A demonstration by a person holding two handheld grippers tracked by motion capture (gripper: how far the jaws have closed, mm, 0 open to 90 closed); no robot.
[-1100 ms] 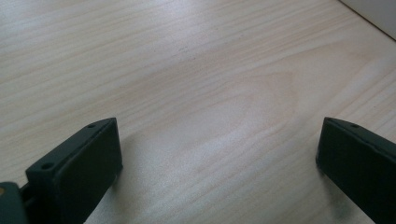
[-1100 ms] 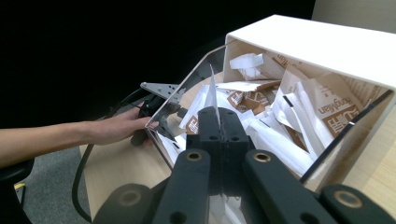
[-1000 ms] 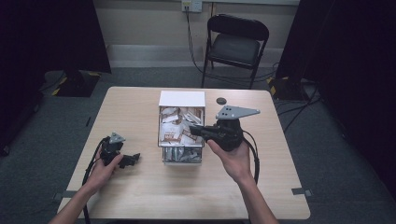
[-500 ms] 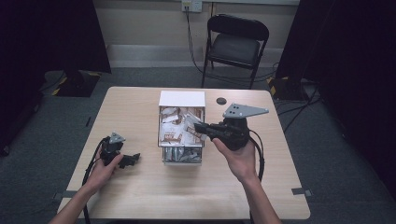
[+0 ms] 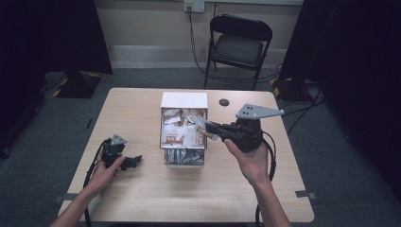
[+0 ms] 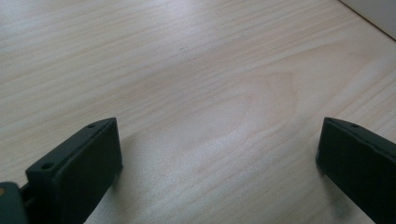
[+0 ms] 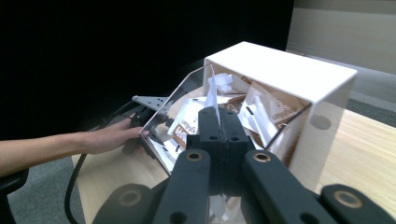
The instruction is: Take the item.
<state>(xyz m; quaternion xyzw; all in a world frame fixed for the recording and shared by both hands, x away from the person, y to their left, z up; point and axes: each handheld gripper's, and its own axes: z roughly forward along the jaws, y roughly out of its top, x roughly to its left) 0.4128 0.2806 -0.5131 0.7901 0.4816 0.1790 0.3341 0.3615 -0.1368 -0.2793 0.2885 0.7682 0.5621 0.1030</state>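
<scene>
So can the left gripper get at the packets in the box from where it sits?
Probably yes. The left gripper rests open on the table, bare wood between it and the box. But the right gripper, shut on a packet, occupies the opening.

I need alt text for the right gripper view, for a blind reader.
The right tool, jaws shut, pinches a white packet over a clear box full of packets. Behind, a hand rests on the table.

A pale matt wood-grain table (image 6: pixel 196 70), a glossy clear-plastic box (image 7: pixel 299 112) with paper sachets (image 5: pixel 182 132), and matt black jaws were noted.
</scene>
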